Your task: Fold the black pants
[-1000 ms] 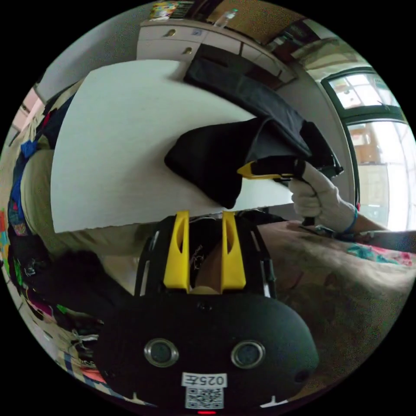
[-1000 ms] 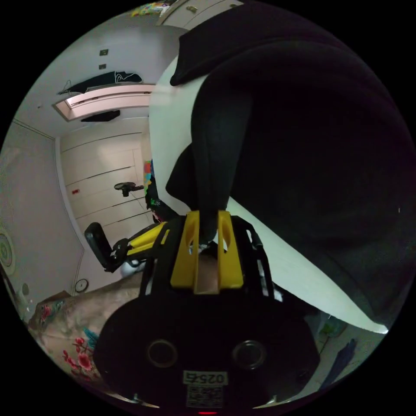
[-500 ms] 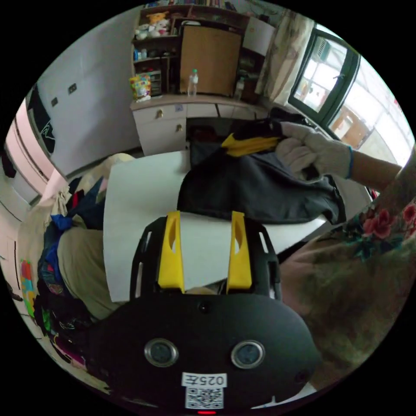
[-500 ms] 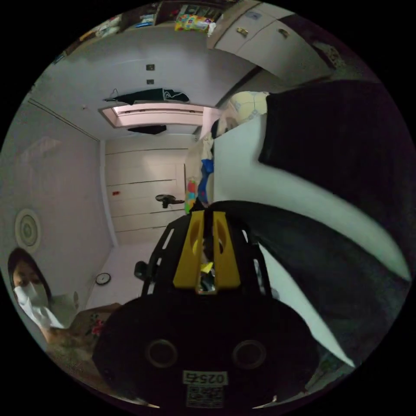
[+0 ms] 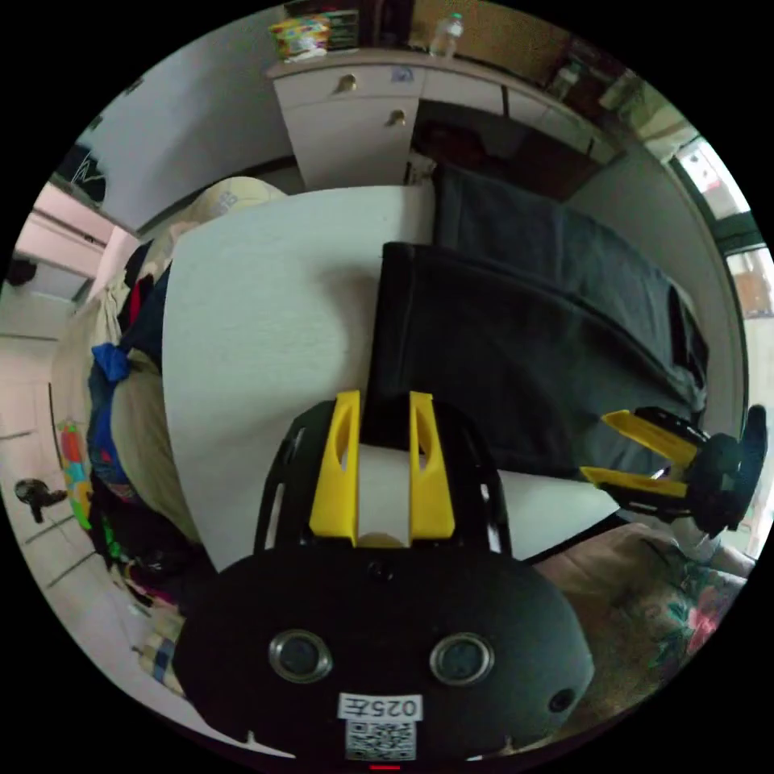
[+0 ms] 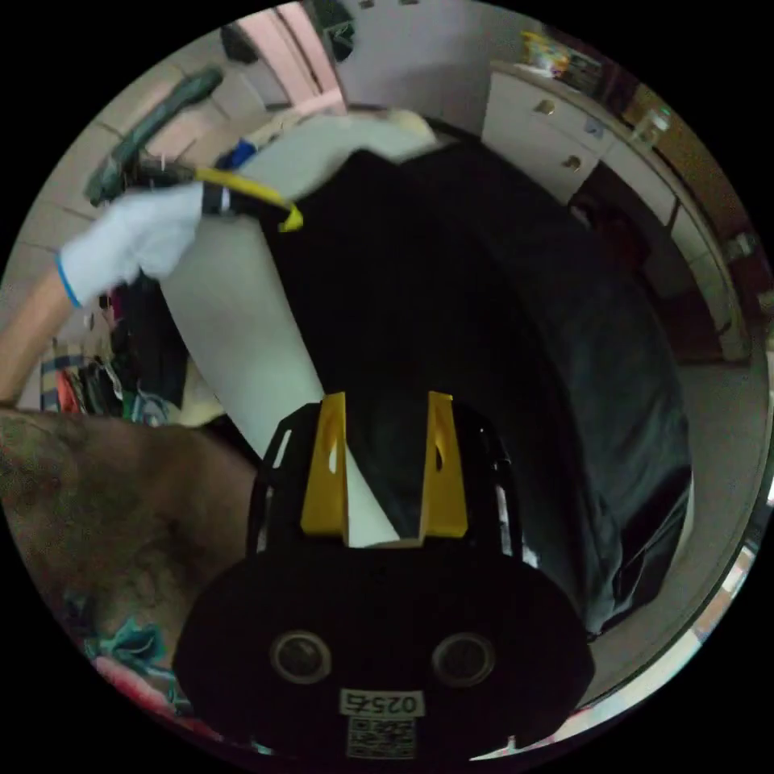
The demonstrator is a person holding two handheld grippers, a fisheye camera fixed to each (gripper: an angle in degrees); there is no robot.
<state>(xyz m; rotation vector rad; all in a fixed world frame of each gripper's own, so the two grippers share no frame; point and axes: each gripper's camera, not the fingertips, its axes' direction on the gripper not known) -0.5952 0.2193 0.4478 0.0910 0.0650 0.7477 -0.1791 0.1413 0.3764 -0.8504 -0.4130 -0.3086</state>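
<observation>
Hovering above the near edge of a white table (image 5: pixel 258 322), the left gripper (image 5: pixel 383 463) has its yellow jaws parted and empty, framing bare tabletop and the near corner of the black pants (image 5: pixel 476 355). The pants lie folded flat on the right half of the table, one dark layer resting on another, their long folded edge running away from the camera. At the right rim of the left gripper view, the right gripper (image 5: pixel 629 459) sits just beside the near edge of the pants, its two yellow jaws spread apart with nothing between them.

Seen from the right gripper view, the right gripper (image 6: pixel 383 476) is likewise released, its jaws parted over the pants (image 6: pixel 451 322) and a wedge of white table (image 6: pixel 242 347). Farther off in that view, a white-gloved hand (image 6: pixel 133 238) holds the left gripper (image 6: pixel 266 201) above the far corner of the garment; whether its tips touch the cloth cannot be told. Floral bedding (image 6: pixel 97 516) lies at the near left.

Beyond the table, a heap of mixed clothes (image 5: pixel 121 387) is piled along its left side. At the back of the room stands a white cabinet (image 5: pixel 355 121) with drawers and round knobs, with a bottle (image 5: pixel 447 32) and a colourful packet (image 5: pixel 310 32) on top.
</observation>
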